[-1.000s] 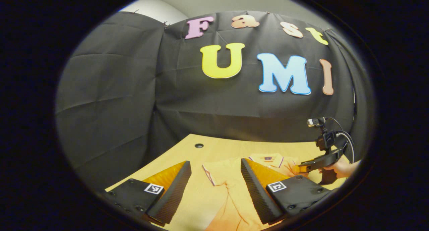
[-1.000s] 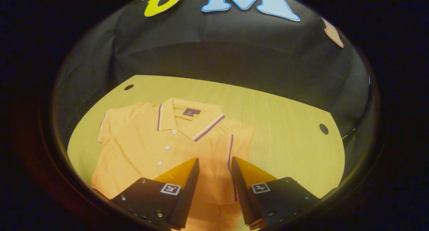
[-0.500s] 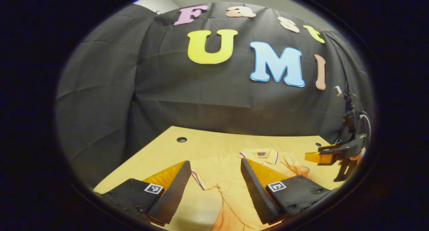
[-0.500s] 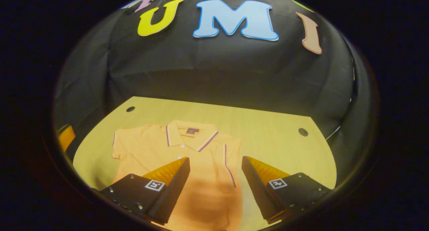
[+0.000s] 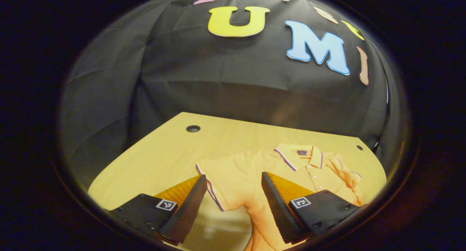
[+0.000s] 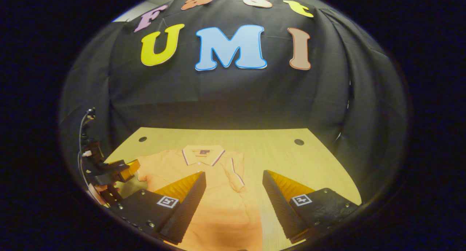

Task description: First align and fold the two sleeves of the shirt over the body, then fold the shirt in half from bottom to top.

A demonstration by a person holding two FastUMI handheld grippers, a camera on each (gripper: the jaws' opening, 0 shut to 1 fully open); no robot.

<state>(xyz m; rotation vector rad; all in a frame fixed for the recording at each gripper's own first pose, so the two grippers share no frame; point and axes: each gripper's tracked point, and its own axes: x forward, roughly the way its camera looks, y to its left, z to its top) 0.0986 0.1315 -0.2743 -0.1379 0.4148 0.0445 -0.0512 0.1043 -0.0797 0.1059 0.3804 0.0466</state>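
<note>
1. My left gripper (image 5: 233,192) hangs above the desk (image 5: 160,160) with its jaws spread wide and nothing between them.
2. In the left gripper view, the orange shirt (image 5: 247,171) lies flat on the desk, collar (image 5: 298,156) toward the black cloth wall (image 5: 218,79).
3. The shirt's near sleeve (image 5: 214,178), edged with a dark stripe, lies spread out on the wood just ahead of my left jaws, not gripped.
4. The far sleeve (image 5: 346,174) lies bunched and folded inward over the body of the shirt.
5. My right gripper (image 6: 233,191) also has its jaws wide apart and empty, held over the lower part of the shirt (image 6: 218,192).
6. In the right gripper view, the folded sleeve (image 6: 235,174) lies on the shirt's body, just beside the collar (image 6: 202,154), its striped edge running down the chest.
7. At the left edge of that view I see my left gripper (image 6: 120,171) with a hand (image 6: 103,191) on its handle, beside the spread sleeve.
8. Two round holes (image 6: 299,142) sit in the desk near its far edge, well apart from the shirt.
</note>
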